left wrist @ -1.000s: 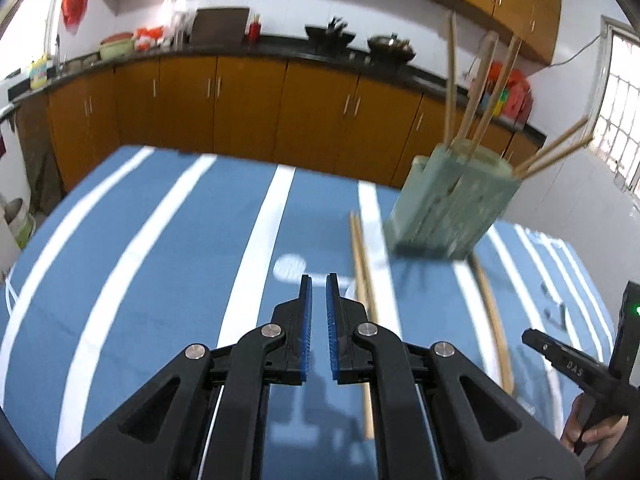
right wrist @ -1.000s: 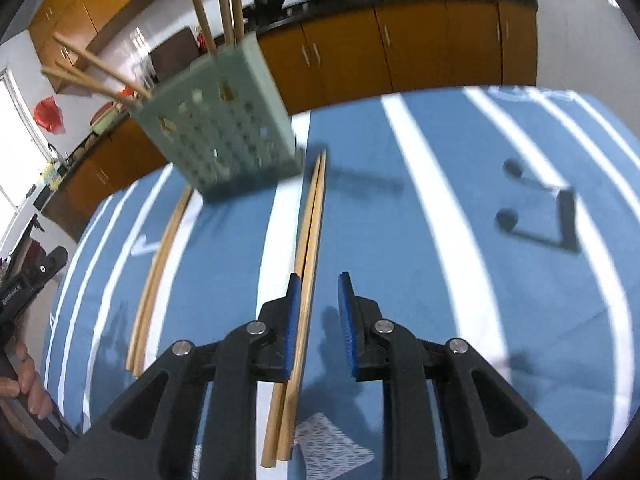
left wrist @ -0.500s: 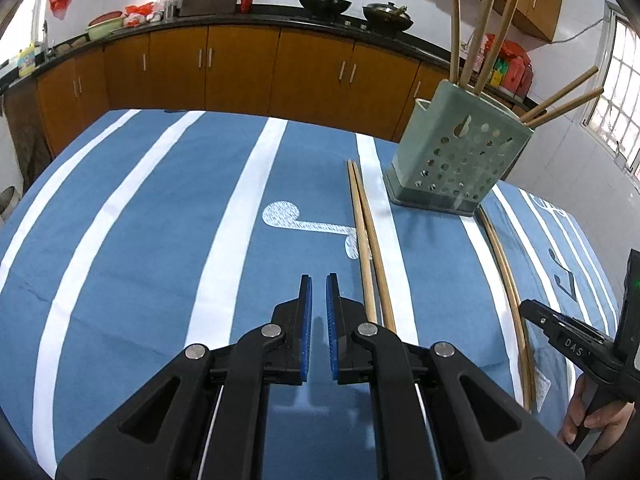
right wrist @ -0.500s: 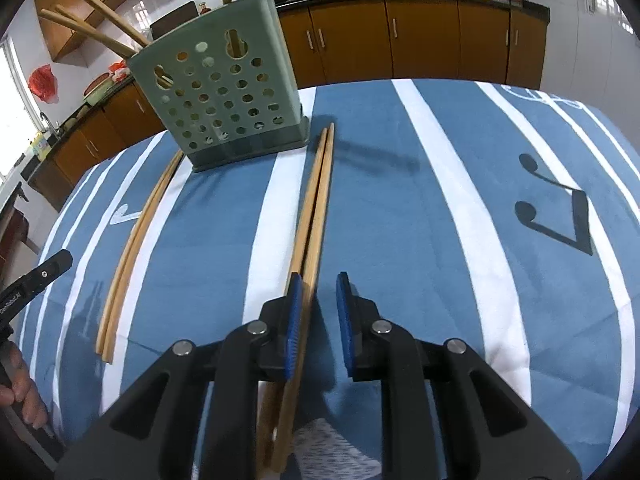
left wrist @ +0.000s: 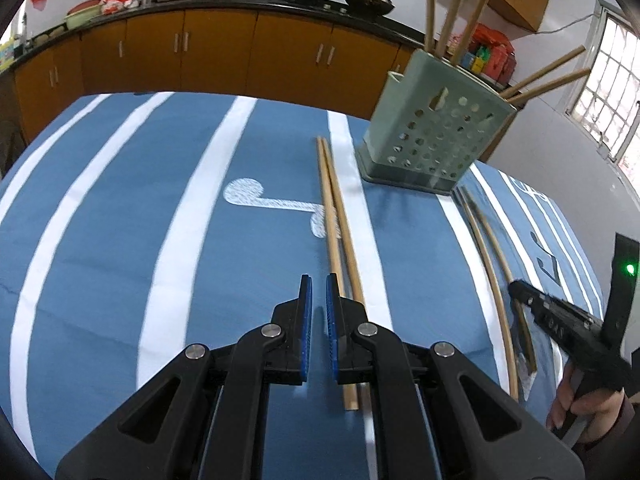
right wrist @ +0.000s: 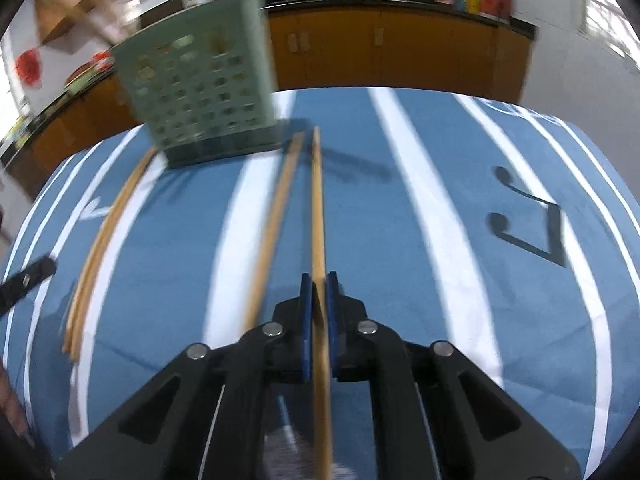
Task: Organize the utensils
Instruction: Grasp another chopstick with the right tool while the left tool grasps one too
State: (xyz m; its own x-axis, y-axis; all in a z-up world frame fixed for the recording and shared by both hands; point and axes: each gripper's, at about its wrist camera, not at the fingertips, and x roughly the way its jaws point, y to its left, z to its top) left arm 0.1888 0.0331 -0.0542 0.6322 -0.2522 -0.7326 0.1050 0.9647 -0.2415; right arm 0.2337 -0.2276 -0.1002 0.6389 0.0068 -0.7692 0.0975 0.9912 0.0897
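Observation:
A pale green perforated holder (left wrist: 432, 136) stands on the blue striped cloth with several chopsticks sticking out of it. My left gripper (left wrist: 316, 280) is shut and empty, low over the cloth, just left of a chopstick pair (left wrist: 336, 220). My right gripper (right wrist: 315, 280) is closing tight, its pads pressing on a single chopstick (right wrist: 318, 200) that points toward the holder (right wrist: 200, 88). That chopstick's mate (right wrist: 276, 224) lies on the cloth just to its left. In the left wrist view the right gripper (left wrist: 560, 324) sits at the near end of this second pair (left wrist: 488, 256).
The table is covered by a blue cloth (left wrist: 120, 220) with white stripes and music notes. A hand (left wrist: 580, 400) grips the right tool. Brown kitchen cabinets (left wrist: 220, 52) run behind the table. The other pair (right wrist: 104, 240) and the left gripper's tip (right wrist: 28, 280) show at the right view's left.
The right jaws have shut on one chopstick and drawn it apart from its mate. The left gripper has sunk toward the cloth, closer to the pair beside it.

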